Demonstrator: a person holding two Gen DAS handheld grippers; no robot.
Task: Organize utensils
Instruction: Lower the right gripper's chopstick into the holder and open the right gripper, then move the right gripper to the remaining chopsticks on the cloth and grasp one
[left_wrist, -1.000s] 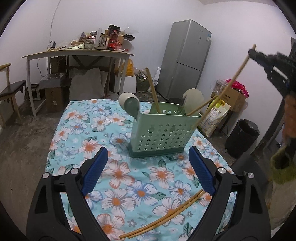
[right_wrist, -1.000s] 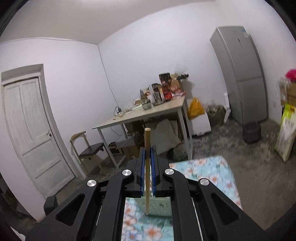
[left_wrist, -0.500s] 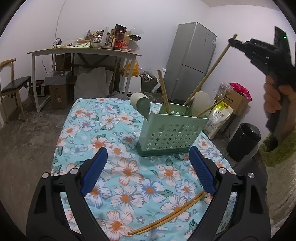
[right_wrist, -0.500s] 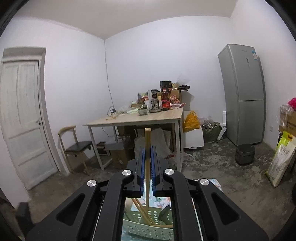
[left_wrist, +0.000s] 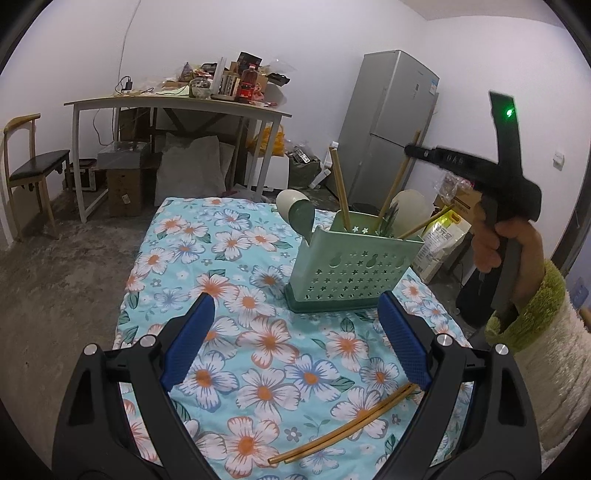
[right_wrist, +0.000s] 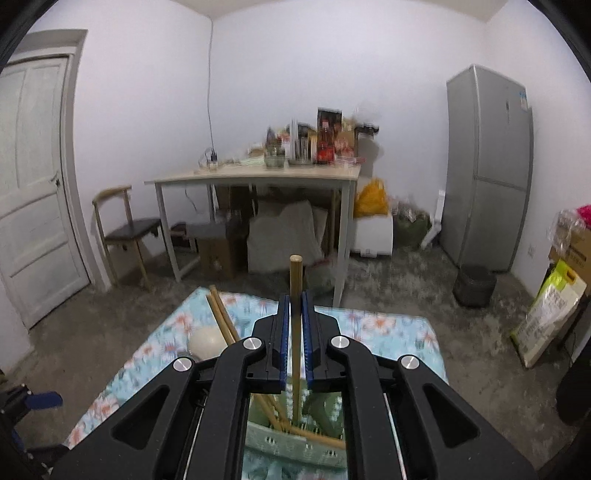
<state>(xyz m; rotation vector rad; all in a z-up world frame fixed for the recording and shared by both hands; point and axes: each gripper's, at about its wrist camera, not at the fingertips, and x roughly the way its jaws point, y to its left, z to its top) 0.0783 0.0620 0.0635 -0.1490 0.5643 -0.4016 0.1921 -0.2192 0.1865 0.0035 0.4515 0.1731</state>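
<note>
A green perforated utensil holder stands on the floral tablecloth, with chopsticks, a green spoon and a pale spoon in it. My right gripper hovers above the holder's right end around a bamboo chopstick. In the right wrist view the chopstick stands between the blue pads, its lower end down in the holder. The right gripper jaws are opening, with a thin gap on each side. My left gripper stands open and empty in front of the holder. Two chopsticks lie on the cloth near its right finger.
Behind the table are a cluttered desk, a grey fridge and a chair at the left. Bags and boxes sit on the floor to the right. A person's hand and green-cuffed sleeve hold the right gripper.
The right gripper has come down and in over the holder, lowering the chopstick's end into it, and its pads have parted slightly. The left gripper has stayed nearly still.
</note>
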